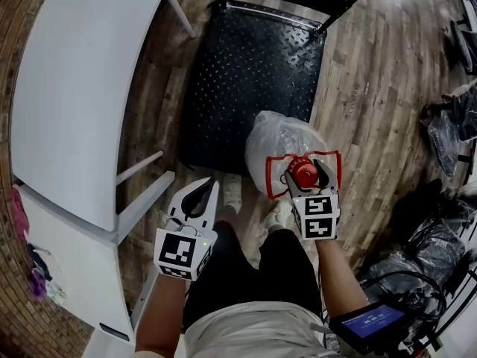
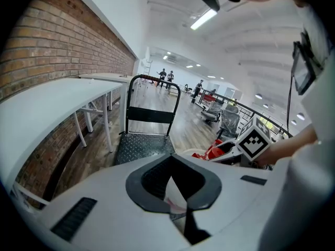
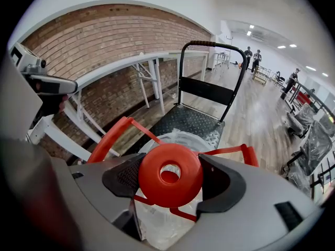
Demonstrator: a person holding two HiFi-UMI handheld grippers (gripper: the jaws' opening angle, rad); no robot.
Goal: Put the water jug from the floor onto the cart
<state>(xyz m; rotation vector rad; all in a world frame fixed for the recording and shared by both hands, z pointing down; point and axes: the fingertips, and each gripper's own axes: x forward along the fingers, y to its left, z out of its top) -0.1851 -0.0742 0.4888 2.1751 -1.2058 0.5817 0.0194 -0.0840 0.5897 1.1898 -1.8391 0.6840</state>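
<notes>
The water jug (image 1: 279,144) is clear plastic with a red cap (image 1: 302,171) and a red carrying frame (image 1: 272,176). It stands on the wooden floor just in front of the black cart (image 1: 246,73). My right gripper (image 1: 307,173) points down over its neck. In the right gripper view the cap (image 3: 170,174) sits between the open jaws, close to both pads (image 3: 123,178), and I see no squeeze. My left gripper (image 1: 203,192) hovers shut and empty to the jug's left, above a shoe. In the left gripper view its pads (image 2: 209,192) meet in a ring.
White tables (image 1: 82,88) run along a brick wall at the left. The cart's handle (image 3: 209,46) rises at its far end. Black bags (image 1: 447,125) and cables lie at the right. A device with a blue screen (image 1: 376,321) hangs at my side. My shoes (image 1: 232,192) stand beside the jug.
</notes>
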